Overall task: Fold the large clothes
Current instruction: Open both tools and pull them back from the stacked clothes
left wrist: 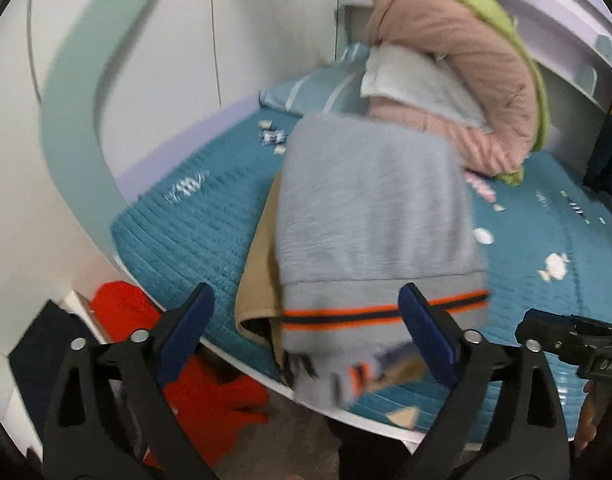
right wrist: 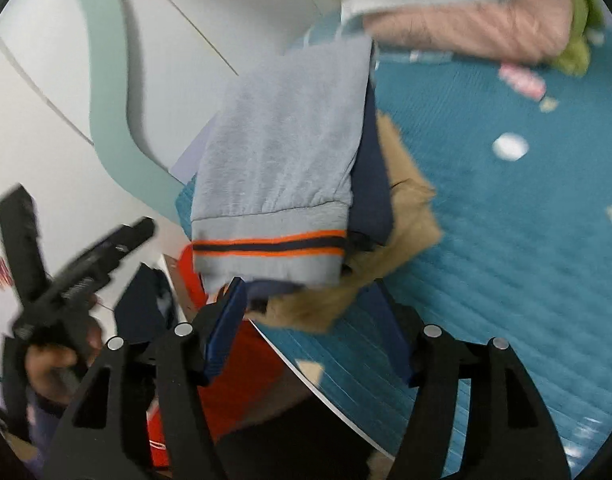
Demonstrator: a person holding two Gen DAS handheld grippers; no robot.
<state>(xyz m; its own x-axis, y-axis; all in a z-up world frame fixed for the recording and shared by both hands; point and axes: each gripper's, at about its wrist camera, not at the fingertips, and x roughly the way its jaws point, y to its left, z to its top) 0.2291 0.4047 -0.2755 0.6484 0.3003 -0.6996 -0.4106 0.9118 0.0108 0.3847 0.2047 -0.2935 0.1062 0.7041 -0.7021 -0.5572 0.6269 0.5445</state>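
A: What lies around the grey folded garment (left wrist: 374, 208)?

B: It rests on a tan cloth (left wrist: 258, 280) on the teal bed (left wrist: 178, 216); a pink quilt (left wrist: 466, 64) is behind, red fabric (left wrist: 210, 384) below.

A: And the fingers?

B: Both the left gripper (left wrist: 306, 336) and the right gripper (right wrist: 310, 328) are spread apart, holding nothing. Edges are blurred.

Open teal bedspread (left wrist: 546, 320) is seen to the right of the folded grey garment (left wrist: 370, 208), where tongs could pass freely. The left side is closed off by the white wall (left wrist: 154, 40), just beside the bed edge. The far end is blocked by a heaped pink quilt (left wrist: 466, 60). Below the bed edge, the floor gap is taken up by red cloth (left wrist: 210, 392).
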